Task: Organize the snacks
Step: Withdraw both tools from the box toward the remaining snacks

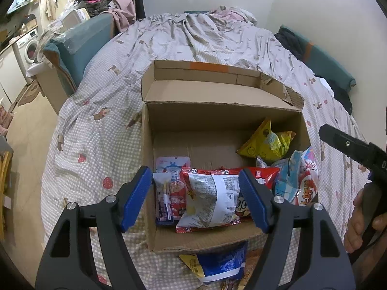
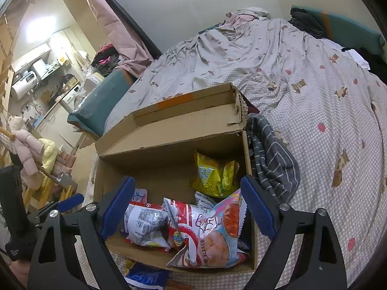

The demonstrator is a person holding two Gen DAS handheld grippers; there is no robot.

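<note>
A bed [image 1: 198, 46] with a checked cover holds an open cardboard box [image 1: 217, 116], and both tools hang above the box's near edge. The left tool [image 1: 198, 198] is wide open and holds nothing, and so is the right tool [image 2: 187, 207]. Inside the box lie a red and white snack bag [image 1: 210, 200], a yellow bag [image 1: 266, 142] toward the far right corner, and a shrimp flakes bag [image 2: 212, 239]; a blue bag [image 1: 220, 263] lies on the bed just in front of the box.

Blue snack bag [image 1: 221, 263] on bed, half hidden behind box front wall [image 1: 193, 240], bottom cut by pic edge. Small pink pouch [image 1: 173, 163] mostly covered by red-white bag [image 1: 208, 200]. Print on packs too small to read. Right claw [image 1: 348, 145] only partly in frame.
</note>
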